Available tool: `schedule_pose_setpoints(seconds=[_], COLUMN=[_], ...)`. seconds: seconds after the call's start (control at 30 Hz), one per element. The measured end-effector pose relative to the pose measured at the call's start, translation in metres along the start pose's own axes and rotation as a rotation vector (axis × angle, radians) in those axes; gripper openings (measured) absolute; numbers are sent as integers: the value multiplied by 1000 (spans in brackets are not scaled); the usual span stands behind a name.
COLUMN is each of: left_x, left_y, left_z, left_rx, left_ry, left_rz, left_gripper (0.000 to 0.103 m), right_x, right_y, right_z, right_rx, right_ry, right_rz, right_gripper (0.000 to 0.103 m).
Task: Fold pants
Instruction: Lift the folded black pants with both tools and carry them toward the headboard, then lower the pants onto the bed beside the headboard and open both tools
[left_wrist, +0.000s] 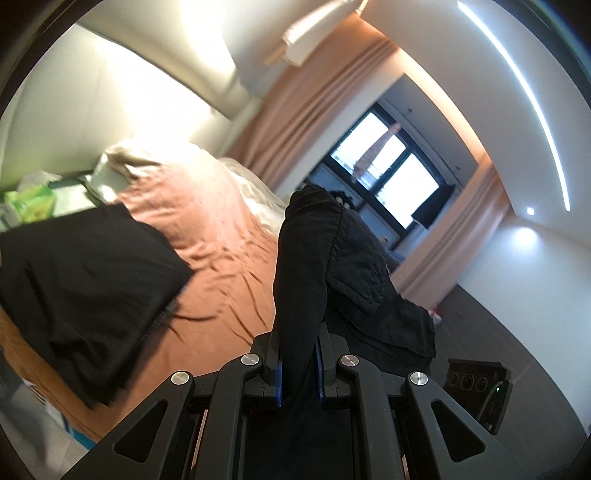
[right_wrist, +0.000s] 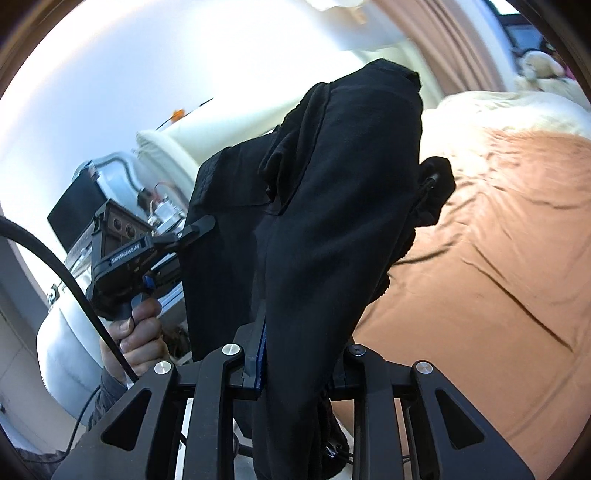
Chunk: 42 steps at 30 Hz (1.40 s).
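Pants (left_wrist: 325, 258), black and bunched, hang in the air over the bed (left_wrist: 229, 266), pinched by both grippers at once. From the left wrist camera, the left gripper (left_wrist: 298, 373) has its fingers (left_wrist: 277, 380) clamped on a thick fold of the dark cloth, blue pads pressed against it on either side; the fabric rises from there toward twelve o'clock and droops over to about three o'clock, where a gathered waistband edge shows. At nine o'clock in that view another black piece of cloth (left_wrist: 85, 277) is spread on the orange sheet; I cannot tell whether it belongs to the same garment. Beyond the bed stand peach curtains (left_wrist: 317, 107) and a dark-framed window (left_wrist: 388, 166).

From the right wrist camera, the right gripper (right_wrist: 291, 365) is likewise clamped on the pants (right_wrist: 332, 203), though only its left blue pad (right_wrist: 261, 354) is visible, the other being buried under the cloth. The fabric climbs to twelve o'clock and hides most of the middle of the view. At nine o'clock a person's hand (right_wrist: 136, 332) grips the handle of the left gripper (right_wrist: 199, 225), whose tips meet the edge of the cloth. The orange bed (right_wrist: 498, 258) fills the side from two to five o'clock, with a cream blanket (right_wrist: 517, 107) toward one o'clock.
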<state>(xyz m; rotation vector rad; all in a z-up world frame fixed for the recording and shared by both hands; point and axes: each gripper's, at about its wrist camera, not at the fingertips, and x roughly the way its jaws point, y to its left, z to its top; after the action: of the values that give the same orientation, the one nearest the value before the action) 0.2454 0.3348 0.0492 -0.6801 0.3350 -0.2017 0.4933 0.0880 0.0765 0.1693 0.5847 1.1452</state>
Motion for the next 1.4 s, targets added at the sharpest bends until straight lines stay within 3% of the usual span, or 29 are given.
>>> schedule_pose_setpoints(seconds=[0.37, 0.8, 1.07, 1.4], left_x=[-32, -44, -9, 77], left_y=[45, 95, 125, 174], left_z=[41, 114, 157, 172], left_rx=[-11, 3, 17, -33], left_ry=[-81, -100, -58, 60], left_rz=[120, 263, 315, 370], left_gripper=[12, 12, 12, 12], right_x=[62, 119, 136, 158], right_y=[4, 8, -9, -70], right_z=[22, 41, 47, 35], right_rx=[-81, -130, -107, -10], right_ry=[65, 106, 89, 83], right_rz=[81, 166, 162, 89], right_gripper=[19, 19, 19, 19])
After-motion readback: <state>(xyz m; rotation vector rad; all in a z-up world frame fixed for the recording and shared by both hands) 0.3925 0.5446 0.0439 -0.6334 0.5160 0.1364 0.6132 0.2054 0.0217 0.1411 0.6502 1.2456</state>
